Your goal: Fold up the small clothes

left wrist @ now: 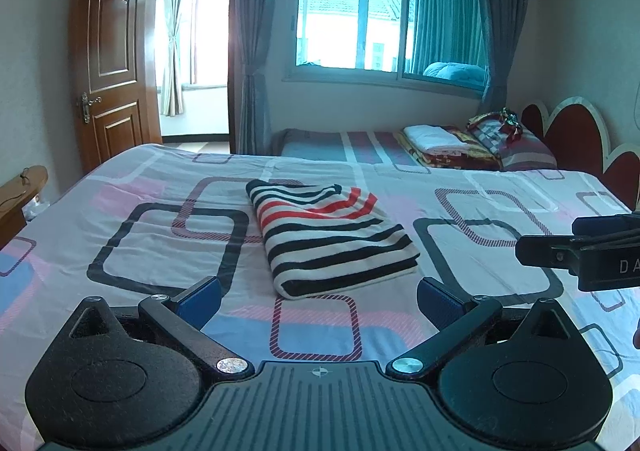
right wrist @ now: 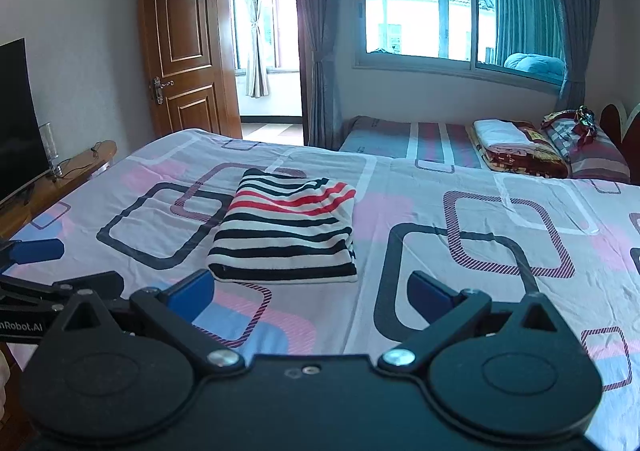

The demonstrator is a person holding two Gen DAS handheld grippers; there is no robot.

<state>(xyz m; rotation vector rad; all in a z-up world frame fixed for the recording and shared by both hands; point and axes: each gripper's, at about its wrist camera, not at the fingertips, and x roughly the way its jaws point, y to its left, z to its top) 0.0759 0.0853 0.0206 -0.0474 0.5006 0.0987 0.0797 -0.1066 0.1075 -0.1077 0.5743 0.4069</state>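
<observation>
Two tools hang over the bed and neither has hold of anything. My left tool has its blue-padded fingers spread wide, with only the patterned sheet showing between them. My right tool is spread just as wide and is likewise empty; in the left wrist view I see it coming in from the right edge, well apart from the cloth.

The striped garment, white with black and red bands, lies folded into a compact rectangle flat on the bed, just ahead of both tools and touching neither. From the right wrist view it sits slightly left of center, its nearest edge just beyond the left finger's tip.

Farther back I see a second bed carrying a stack of folded bedding, a window with curtains, and an open wooden door. A dark screen stands at the left in the right wrist view.
</observation>
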